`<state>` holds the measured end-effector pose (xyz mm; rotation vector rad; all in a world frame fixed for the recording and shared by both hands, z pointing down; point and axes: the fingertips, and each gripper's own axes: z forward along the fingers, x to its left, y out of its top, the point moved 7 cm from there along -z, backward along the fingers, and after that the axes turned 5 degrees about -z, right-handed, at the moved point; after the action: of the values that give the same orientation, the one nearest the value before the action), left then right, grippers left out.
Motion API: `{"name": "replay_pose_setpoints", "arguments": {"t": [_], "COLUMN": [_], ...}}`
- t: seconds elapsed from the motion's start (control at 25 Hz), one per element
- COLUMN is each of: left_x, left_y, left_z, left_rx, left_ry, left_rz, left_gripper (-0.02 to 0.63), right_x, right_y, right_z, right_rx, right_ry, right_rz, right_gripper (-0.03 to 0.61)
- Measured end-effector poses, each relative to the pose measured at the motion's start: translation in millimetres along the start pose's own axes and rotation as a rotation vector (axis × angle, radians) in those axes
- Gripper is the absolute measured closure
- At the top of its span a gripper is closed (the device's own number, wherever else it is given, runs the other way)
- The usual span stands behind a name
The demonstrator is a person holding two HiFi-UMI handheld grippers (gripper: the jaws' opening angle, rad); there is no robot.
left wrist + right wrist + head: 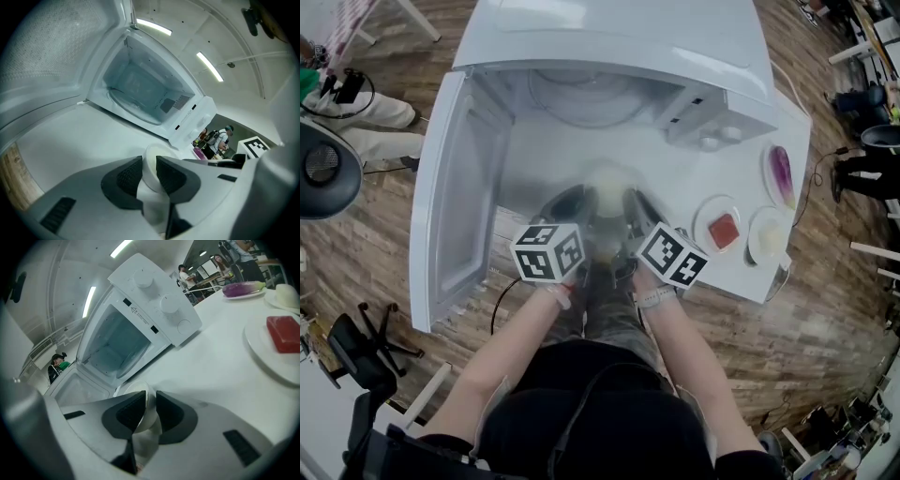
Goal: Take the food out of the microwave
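A small white dish (607,190), blurred in the head view, is held in front of the open microwave (609,56), over the white table (534,169). My left gripper (570,202) is shut on the dish's left rim (151,158), which shows pressed between both pads of that gripper (149,172). From the other side my right gripper (641,206) grips the right rim (140,391), its jaws (150,411) shut on it. What lies in the dish is hidden. The microwave's cavity (140,89) holds only its glass turntable (581,98).
The microwave door (455,206) hangs open to the left. On the table's right stand three plates: purple food (780,175), a red block (722,229) and a white piece (769,234). A person (356,108) sits at far left beside a chair (323,169).
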<state>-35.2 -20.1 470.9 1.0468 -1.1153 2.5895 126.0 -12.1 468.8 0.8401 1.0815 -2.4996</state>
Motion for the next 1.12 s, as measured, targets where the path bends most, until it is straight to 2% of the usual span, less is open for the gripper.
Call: {"name": "replay_pose_setpoints", "arguments": {"t": [0.48,0.8,1.12], "left_x": [-3.5,-4.0,-3.3], "left_y": [3.3,5.2,4.3], "left_z": [0.9,-3.7,-3.6], "left_rx": [0.045,0.034,0.041], "left_ry": [-0.003,-0.005,-0.013], "left_rz": [0.103,0.116,0.109], "left_gripper": [0.523,0.523,0.523], "right_x": [-0.7,0.7,4.4], "right_y": [-0.4,-0.5,1.2], "right_z": [-0.5,-0.3,2.6], "right_rx": [0.001,0.004,0.007], "right_ry": [0.002,0.002,0.024], "right_rz": [-0.009,-0.028,-0.128], "right_gripper": [0.494,0.492,0.492]}}
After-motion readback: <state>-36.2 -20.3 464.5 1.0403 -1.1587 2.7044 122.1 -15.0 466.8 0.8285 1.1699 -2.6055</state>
